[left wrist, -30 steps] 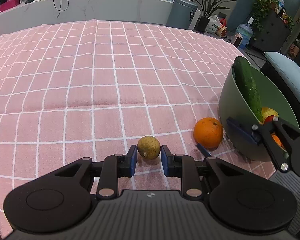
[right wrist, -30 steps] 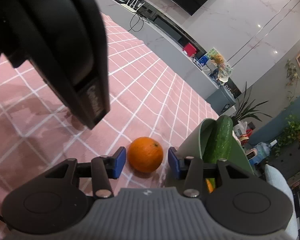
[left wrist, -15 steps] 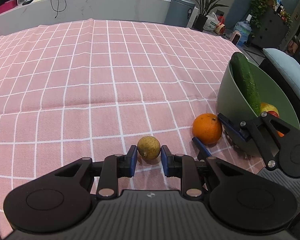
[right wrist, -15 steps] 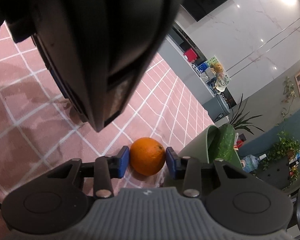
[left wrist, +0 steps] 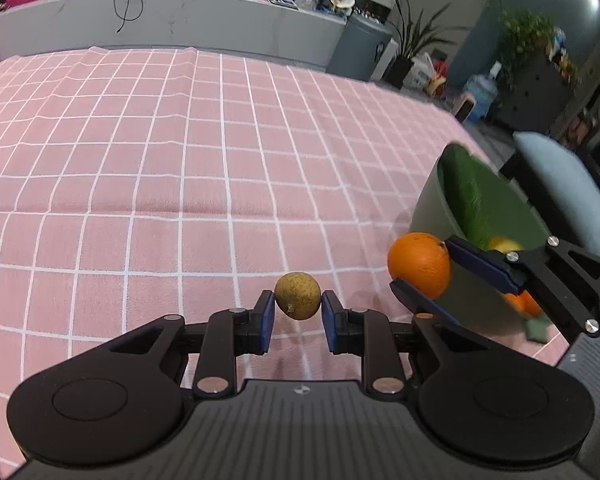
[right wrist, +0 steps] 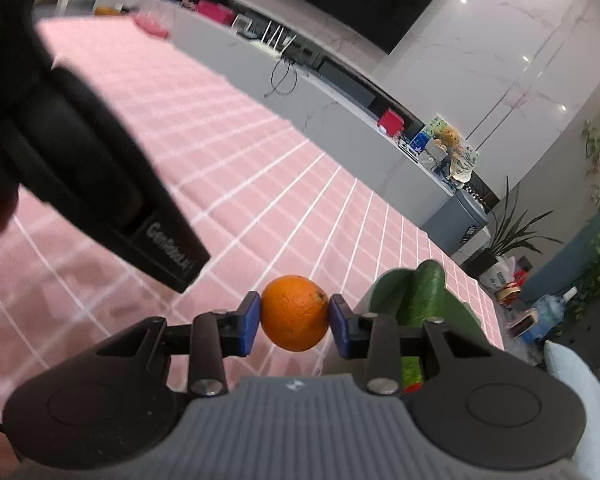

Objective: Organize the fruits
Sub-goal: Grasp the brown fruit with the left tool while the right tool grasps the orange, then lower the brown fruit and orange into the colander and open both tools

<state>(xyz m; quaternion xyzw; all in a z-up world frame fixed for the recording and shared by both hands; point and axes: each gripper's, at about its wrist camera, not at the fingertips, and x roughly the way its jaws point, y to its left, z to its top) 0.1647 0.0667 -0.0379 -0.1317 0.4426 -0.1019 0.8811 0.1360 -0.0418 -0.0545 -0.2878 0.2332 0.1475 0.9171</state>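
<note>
My left gripper is shut on a small brownish-yellow round fruit and holds it above the pink checked tablecloth. My right gripper is shut on an orange, lifted off the cloth; the orange also shows in the left wrist view between the right gripper's blue pads. A green bowl stands at the right with a cucumber leaning inside, a yellow fruit and an orange fruit. In the right wrist view the bowl and the cucumber sit just right of the held orange.
The left gripper's black body fills the left of the right wrist view. A grey counter with boxes and cables runs behind the table. A light blue chair stands beyond the bowl. The table's right edge lies near the bowl.
Both grippers have risen: the small fruit and the orange, resting on the cloth before, now hang lifted in the closed jaws. The right gripper closed on the orange.
</note>
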